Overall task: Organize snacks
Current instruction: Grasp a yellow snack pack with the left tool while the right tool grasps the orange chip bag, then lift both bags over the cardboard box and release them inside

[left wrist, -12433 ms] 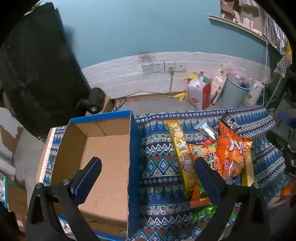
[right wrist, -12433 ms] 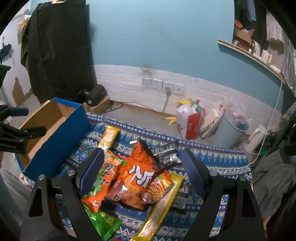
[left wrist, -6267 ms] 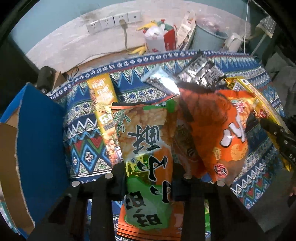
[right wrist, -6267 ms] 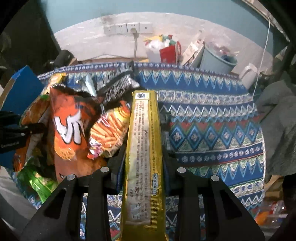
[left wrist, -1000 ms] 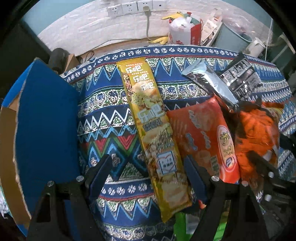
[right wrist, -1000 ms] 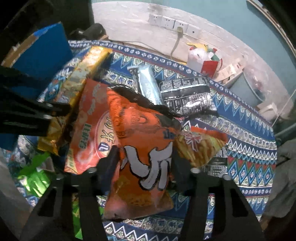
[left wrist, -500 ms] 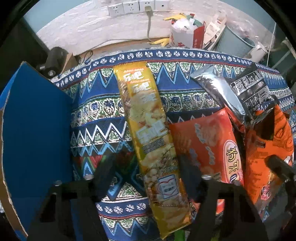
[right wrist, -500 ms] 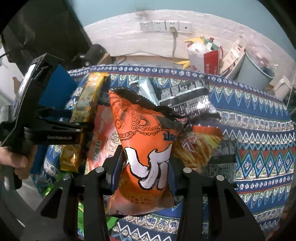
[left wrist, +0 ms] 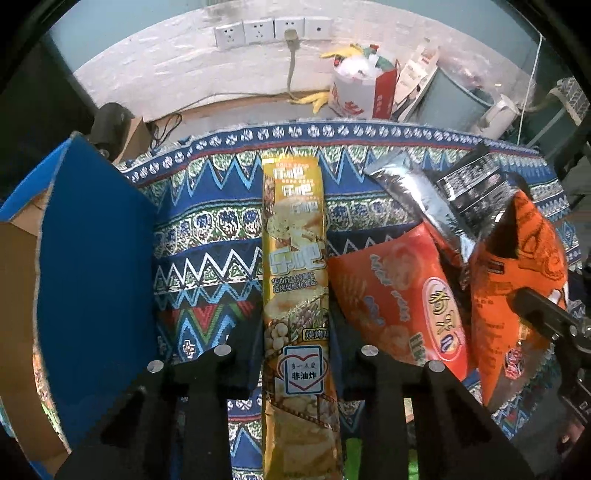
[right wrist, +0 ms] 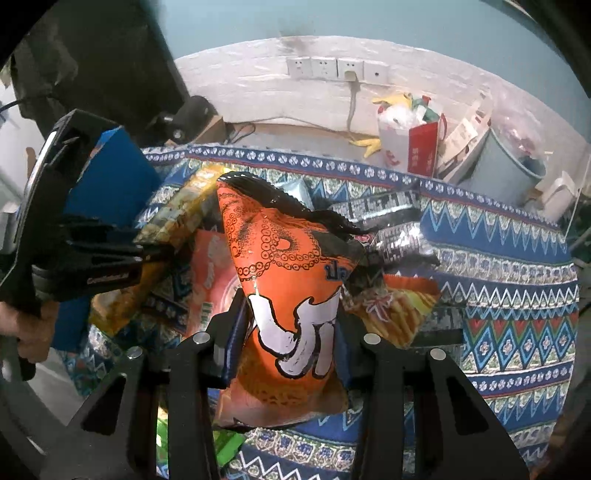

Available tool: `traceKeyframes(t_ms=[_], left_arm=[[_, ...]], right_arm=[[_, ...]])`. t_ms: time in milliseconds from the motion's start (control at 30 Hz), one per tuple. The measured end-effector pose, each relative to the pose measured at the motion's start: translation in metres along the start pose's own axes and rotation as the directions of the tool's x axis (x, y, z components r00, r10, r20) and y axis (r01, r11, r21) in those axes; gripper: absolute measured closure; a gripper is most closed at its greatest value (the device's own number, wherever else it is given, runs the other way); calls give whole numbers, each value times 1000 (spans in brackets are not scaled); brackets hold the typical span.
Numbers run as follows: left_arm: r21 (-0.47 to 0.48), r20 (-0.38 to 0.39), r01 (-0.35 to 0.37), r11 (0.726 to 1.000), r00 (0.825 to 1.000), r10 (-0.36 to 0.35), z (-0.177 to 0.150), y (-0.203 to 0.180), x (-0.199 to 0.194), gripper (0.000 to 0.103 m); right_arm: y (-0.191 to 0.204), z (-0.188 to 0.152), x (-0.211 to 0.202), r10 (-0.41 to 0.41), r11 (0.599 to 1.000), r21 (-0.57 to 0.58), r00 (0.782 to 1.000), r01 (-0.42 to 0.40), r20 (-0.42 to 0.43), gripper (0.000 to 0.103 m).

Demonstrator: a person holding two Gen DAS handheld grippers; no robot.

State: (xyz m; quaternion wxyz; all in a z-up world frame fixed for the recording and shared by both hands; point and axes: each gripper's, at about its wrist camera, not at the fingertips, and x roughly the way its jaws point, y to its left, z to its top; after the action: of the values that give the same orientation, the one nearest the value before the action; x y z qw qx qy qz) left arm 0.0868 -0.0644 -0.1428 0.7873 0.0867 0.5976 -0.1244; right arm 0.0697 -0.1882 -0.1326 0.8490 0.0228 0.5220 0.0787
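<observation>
Nearest us, our left gripper [left wrist: 295,354] has just closed on the long yellow snack pack [left wrist: 295,258]; a second ago its fingers stood wide on either side of it. Our right gripper [right wrist: 291,332] stays clamped on the orange elephant bag [right wrist: 291,280], which now stands lifted and tilted above the pile instead of lying in it. So we judge both hands are loaded and the next step is the carry to the cardboard box [left wrist: 92,258], which sits just left of the yellow pack on the patterned cloth of the table [left wrist: 207,221].

Our left gripper points straight along the yellow pack, low over the cloth. Our right one is raised and angled forward.

Just beyond lie the red-orange chip bag [left wrist: 402,295] beside the yellow pack, then a silver packet [left wrist: 410,188] and a dark packet [left wrist: 476,184]. Farther off are the wall sockets [left wrist: 273,29] and a grey bin [left wrist: 465,103].
</observation>
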Motion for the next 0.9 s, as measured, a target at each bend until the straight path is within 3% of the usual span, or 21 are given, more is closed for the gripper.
traceKeyframes(t_ms=[533, 900], left_arm=[[-3, 157, 10, 1000, 988, -10, -17, 12, -68, 72], [-30, 225, 34, 999, 974, -26, -37, 32, -109, 72]], right_arm=[[17, 15, -34, 1, 1000, -19, 997, 0, 73, 64], [32, 27, -60, 10, 1000, -26, 992, -7, 122, 64]])
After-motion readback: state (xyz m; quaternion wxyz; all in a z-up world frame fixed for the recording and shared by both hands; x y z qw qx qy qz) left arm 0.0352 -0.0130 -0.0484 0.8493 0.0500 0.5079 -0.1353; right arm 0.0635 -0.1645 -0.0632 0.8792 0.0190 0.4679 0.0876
